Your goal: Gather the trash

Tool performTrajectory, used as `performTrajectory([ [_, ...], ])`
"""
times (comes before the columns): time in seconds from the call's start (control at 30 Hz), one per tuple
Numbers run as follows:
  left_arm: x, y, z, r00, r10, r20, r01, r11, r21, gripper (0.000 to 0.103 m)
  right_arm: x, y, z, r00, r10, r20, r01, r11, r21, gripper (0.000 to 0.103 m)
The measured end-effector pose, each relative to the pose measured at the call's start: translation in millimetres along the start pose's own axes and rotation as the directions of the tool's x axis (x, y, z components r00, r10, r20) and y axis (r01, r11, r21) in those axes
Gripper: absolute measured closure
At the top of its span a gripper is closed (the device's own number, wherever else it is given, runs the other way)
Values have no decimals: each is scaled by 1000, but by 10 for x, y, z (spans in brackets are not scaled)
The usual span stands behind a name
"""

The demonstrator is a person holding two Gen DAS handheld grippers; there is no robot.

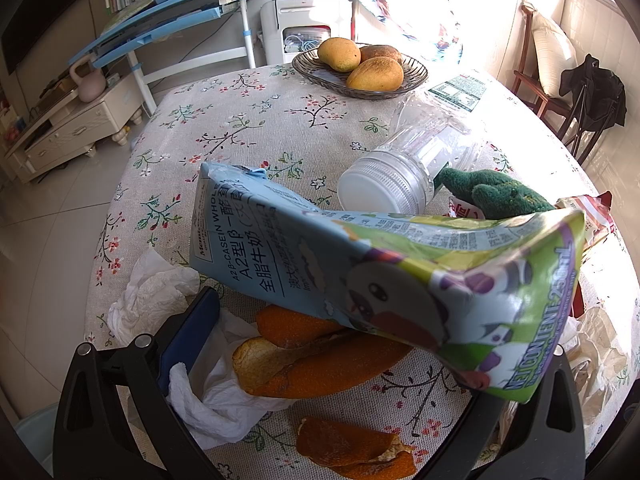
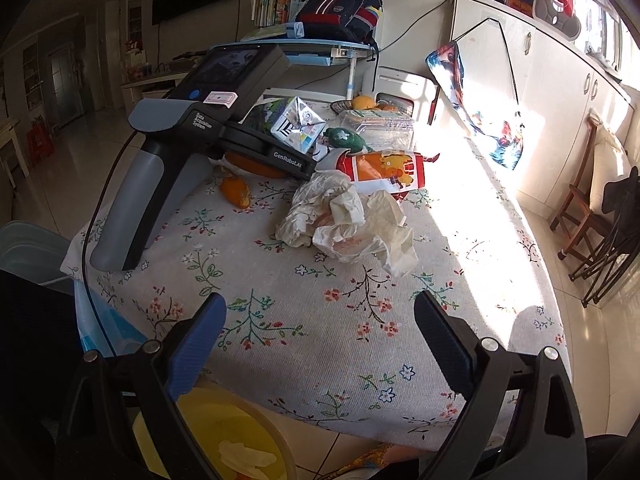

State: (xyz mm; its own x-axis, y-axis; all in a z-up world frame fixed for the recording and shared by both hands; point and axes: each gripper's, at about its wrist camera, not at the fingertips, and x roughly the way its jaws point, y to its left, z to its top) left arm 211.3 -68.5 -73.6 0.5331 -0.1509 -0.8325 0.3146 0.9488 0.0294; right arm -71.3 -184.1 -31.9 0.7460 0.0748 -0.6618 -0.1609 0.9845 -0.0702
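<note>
My left gripper (image 1: 332,344) stands wide open around a crumpled milk carton (image 1: 360,264) that lies slanted across its fingers, above orange peels (image 1: 316,364) and a white tissue (image 1: 216,404); whether the right finger touches the carton is hidden. The carton also shows in the right wrist view (image 2: 298,122), with the left gripper body (image 2: 200,128) over it. A clear plastic bottle (image 1: 416,160) with a white cap lies behind. My right gripper (image 2: 320,344) is open and empty above the table's near edge. Crumpled paper and plastic (image 2: 348,220) and a red snack wrapper (image 2: 384,168) lie ahead of it.
A glass bowl (image 1: 320,76) with three mangoes stands at the table's far side. A green plush toy (image 1: 496,196) lies by the bottle. A yellow bin (image 2: 224,440) sits on the floor below the right gripper. A wooden chair (image 2: 580,208) stands right.
</note>
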Motion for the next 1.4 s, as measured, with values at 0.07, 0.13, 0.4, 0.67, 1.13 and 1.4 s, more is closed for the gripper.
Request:
performTrajectory([
  [0.07,0,0,0,1000,0,0,0,1000,0,6,0,2,1,1000,0,1,0,1000,1,12],
  [0.13,-2,0,-2,1000,0,0,0,1000,0,6,-3,-1,1,1000,0,1,0,1000,2,12],
  [0.4,-1,-1,0,1000,0,0,0,1000,0,6,-13,-10,2,1000,1,2,-1,1000,3,12],
  [0.67,-2,-1,-2,1000,0,0,0,1000,-1,6,-48,-52,23,1000,15,1,-15,999,37,12],
  [1.13,-2,-3,-2,1000,0,0,0,1000,-1,6,-47,-285,110,994,110,6,-109,984,140,10],
  [1.4,-3,-3,-3,1000,1,0,-1,1000,-1,6,-34,-475,96,988,155,8,-153,962,228,10],
])
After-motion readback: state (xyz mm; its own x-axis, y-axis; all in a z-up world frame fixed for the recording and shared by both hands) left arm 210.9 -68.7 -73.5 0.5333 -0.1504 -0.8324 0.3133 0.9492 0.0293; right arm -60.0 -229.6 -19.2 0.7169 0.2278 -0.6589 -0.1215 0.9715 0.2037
